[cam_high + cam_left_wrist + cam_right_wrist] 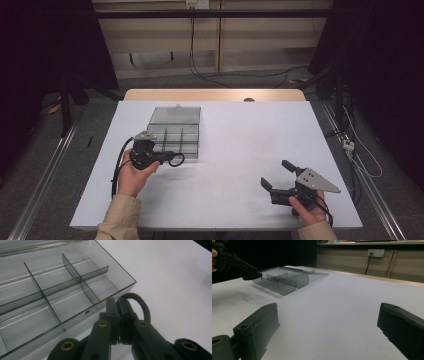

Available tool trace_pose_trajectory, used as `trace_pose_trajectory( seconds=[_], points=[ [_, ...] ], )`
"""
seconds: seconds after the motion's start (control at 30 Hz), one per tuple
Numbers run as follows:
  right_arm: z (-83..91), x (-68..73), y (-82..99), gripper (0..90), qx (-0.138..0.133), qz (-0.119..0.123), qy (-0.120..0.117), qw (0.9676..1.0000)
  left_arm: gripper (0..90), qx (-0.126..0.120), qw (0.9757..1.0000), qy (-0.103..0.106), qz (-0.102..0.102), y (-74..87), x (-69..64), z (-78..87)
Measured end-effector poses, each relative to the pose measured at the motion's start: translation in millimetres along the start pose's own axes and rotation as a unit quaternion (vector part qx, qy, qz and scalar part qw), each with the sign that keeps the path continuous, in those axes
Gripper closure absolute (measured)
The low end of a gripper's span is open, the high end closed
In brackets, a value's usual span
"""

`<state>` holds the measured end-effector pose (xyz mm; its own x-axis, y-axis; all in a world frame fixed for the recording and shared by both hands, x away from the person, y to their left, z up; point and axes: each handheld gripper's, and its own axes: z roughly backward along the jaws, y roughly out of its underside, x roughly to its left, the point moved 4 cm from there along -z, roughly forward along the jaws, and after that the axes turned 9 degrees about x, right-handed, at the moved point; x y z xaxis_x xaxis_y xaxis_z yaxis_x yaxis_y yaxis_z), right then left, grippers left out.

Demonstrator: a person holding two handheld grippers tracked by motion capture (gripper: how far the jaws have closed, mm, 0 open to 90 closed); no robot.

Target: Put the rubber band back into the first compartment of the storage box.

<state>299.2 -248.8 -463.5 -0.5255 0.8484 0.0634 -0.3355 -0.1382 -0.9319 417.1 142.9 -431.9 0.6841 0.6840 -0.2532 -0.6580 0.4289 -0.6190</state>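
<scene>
One black ring (140,303), one clear box (50,290), two tools.

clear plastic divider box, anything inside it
The clear plastic divider box shows bare compartments; its far-left part is out of frame. The black rubber ring is outside, in the left claw.

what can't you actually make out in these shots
- Black ring, left gripper view: the part inside the left gripper is covered by its shut jaws.
- Clear divided box, left gripper view: its far and left sides are cut off by the frame edge.
- Box lid, high view: too transparent to tell whether it lies flat or tilts.
- Right gripper, right gripper view: the frame edges crop its open jaws.
</scene>
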Motion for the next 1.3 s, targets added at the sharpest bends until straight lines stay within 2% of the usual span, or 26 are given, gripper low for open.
trace_pose_trajectory(
  seconds=[0.43,0.8,1.3],
  points=[
    [-0.7,0.0,0.3,3.2,0.001,0.0,-0.001,1.0,88.4,-0.013,0.9999,-0.004,0.002,-9.6,6.5,6.1],
    [-0.8,-0.4,0.6,3.1,0.002,-0.001,0.0,1.0,88.4,-0.012,0.9999,-0.003,0.006,-14.7,13.1,10.2],
    [-0.9,-0.7,0.8,3.2,0.001,-0.001,0.0,1.0,88.4,-0.017,0.9997,-0.016,0.011,-21.0,24.0,14.1]
  ],
)
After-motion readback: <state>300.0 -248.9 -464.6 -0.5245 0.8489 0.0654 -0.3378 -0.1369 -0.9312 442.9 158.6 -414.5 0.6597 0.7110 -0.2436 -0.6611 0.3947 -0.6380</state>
